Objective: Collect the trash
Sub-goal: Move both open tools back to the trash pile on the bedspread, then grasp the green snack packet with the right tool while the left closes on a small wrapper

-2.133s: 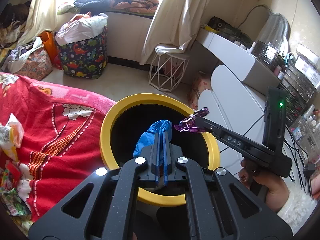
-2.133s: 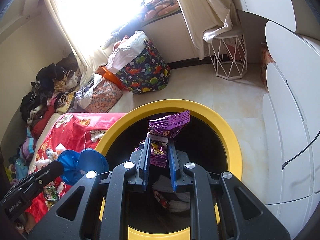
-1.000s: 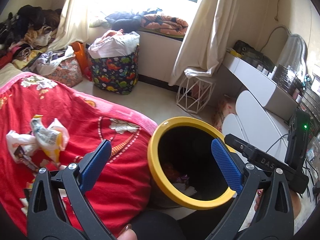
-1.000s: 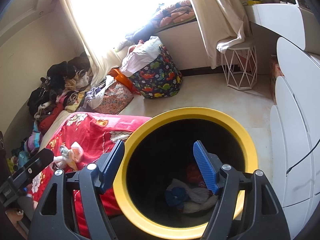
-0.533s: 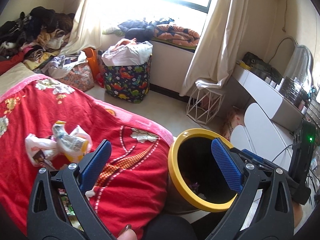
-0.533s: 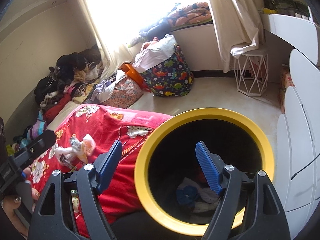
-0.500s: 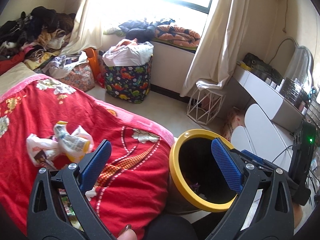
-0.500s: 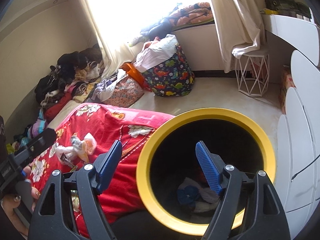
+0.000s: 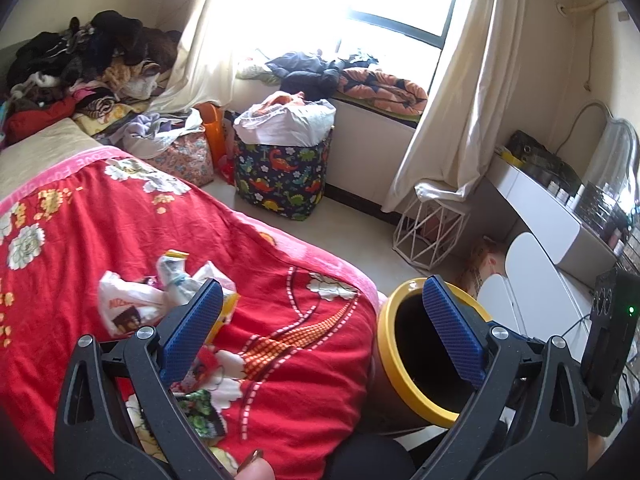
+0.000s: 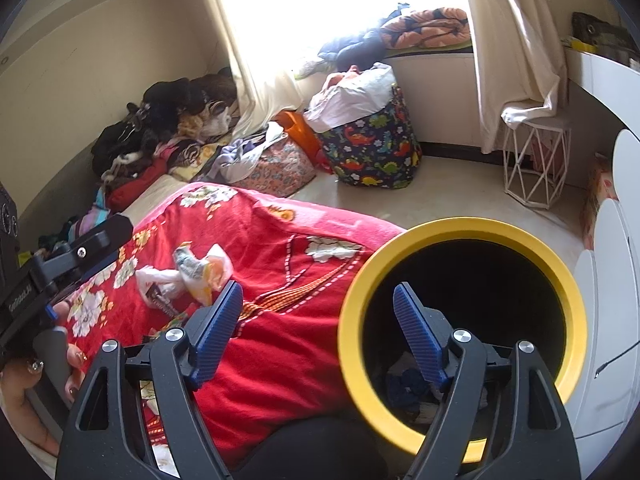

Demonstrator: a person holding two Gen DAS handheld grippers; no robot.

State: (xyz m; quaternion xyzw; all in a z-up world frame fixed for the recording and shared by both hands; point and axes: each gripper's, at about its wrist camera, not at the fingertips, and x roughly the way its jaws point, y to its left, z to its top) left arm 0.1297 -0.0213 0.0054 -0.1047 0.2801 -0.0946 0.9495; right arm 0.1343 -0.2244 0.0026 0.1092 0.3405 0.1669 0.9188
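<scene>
Blue-padded and spread wide with nothing between its fingers, the left gripper (image 9: 322, 328) hangs over the red blanket (image 9: 280, 344); the right gripper (image 10: 318, 334) gapes equally empty, straddling the bin's yellow rim (image 10: 352, 312). Crumpled wrappers (image 9: 160, 292) lie on the blanket just beyond the left gripper's left finger. Bare floor (image 9: 352, 236) opens farther off. Dim contents deep in the bin (image 10: 464, 280) are indistinct.

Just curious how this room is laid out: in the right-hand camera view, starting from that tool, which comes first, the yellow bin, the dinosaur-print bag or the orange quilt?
1. yellow bin, directly under the right tool
2. dinosaur-print bag, mid-floor
3. orange quilt, on the window ledge
</scene>
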